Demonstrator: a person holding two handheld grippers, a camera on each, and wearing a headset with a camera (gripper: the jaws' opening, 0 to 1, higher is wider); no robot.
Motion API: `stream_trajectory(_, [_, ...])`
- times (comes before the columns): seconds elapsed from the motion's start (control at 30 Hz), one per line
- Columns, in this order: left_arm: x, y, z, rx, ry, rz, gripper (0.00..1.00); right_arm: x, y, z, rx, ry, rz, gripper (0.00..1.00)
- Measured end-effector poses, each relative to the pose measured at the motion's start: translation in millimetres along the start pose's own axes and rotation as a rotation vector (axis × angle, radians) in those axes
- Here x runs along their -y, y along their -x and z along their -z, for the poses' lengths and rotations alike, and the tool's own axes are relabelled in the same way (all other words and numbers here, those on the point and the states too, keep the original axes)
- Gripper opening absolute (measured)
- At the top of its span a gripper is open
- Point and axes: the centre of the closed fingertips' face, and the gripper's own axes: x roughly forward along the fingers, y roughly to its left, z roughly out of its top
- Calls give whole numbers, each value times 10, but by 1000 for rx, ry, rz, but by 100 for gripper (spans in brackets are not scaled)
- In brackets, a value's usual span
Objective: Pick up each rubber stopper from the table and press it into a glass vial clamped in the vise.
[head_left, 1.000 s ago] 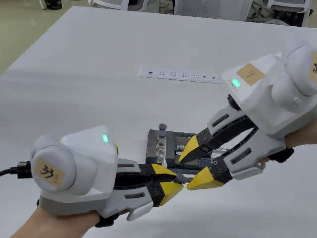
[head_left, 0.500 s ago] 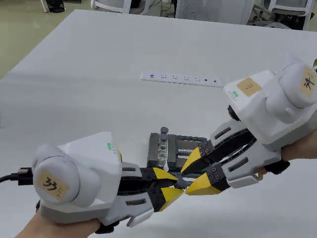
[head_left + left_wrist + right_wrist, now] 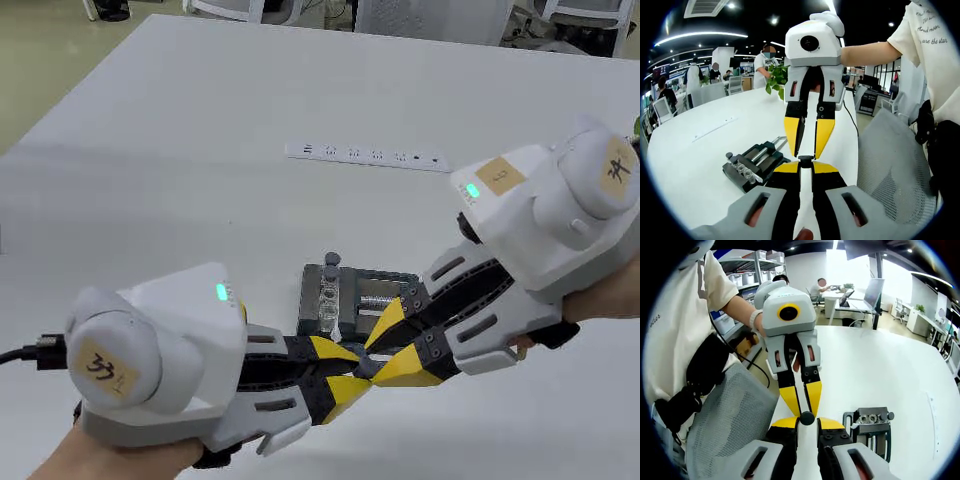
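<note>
Nearest in the head view, the left gripper [image 3: 361, 369] reaches in from the lower left; a tan sticker [image 3: 105, 368] on its round white end carries handwriting that starts "33", the rest unclear; its yellow fingers [image 3: 335, 349] are drawn almost together, pinching the dark rubber stopper [image 3: 806, 417] at their very tips; the right gripper [image 3: 371, 362] comes down from the upper right to meet it tip to tip, its fingers [image 3: 388, 318] narrowed to a slim V on either side of the same stopper, though whether they press on it I cannot tell; two tan stickers [image 3: 497, 177] on its white body bear scrawled marks I cannot read; the stopper hangs above the white counter [image 3: 200, 180], just in front of the vise [image 3: 375, 298]; the dark vise grips a row of clear glass vials [image 3: 327, 295] standing upright; farther back a white power strip [image 3: 365, 155] lies flat on the counter, well apart from the vise; in the left gripper view the person's pale shirt [image 3: 932, 45] shows print ending "are the star", beside a grey mesh chair back [image 3: 890, 165].
</note>
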Motion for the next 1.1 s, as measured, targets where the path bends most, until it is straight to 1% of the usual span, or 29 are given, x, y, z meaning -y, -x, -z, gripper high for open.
stream_trajectory(0.13, [-12,-5,14,-3,7,1,3,-16,-11,5,-7,10,-11,8])
stream_trajectory(0.3, [-22,-10,27,-3,15,3,3,-6,-3,31,-16,17,-9,9])
stream_trajectory(0.37, [-17,-14,24,-5,11,2,3,-26,-3,31,-20,24,-18,10])
stream_trajectory(0.57, [-13,-16,13,-4,6,1,3,-29,7,27,-24,26,-19,11])
stream_trajectory(0.77, [7,-25,5,-8,3,-1,3,-10,0,30,-30,22,-10,7])
stream_trajectory(0.93, [15,-21,5,-11,0,0,3,-13,-5,28,-34,32,-12,7])
stream_trajectory(1.1, [42,-26,10,-21,-30,8,3,-27,-4,40,-42,28,-27,7])
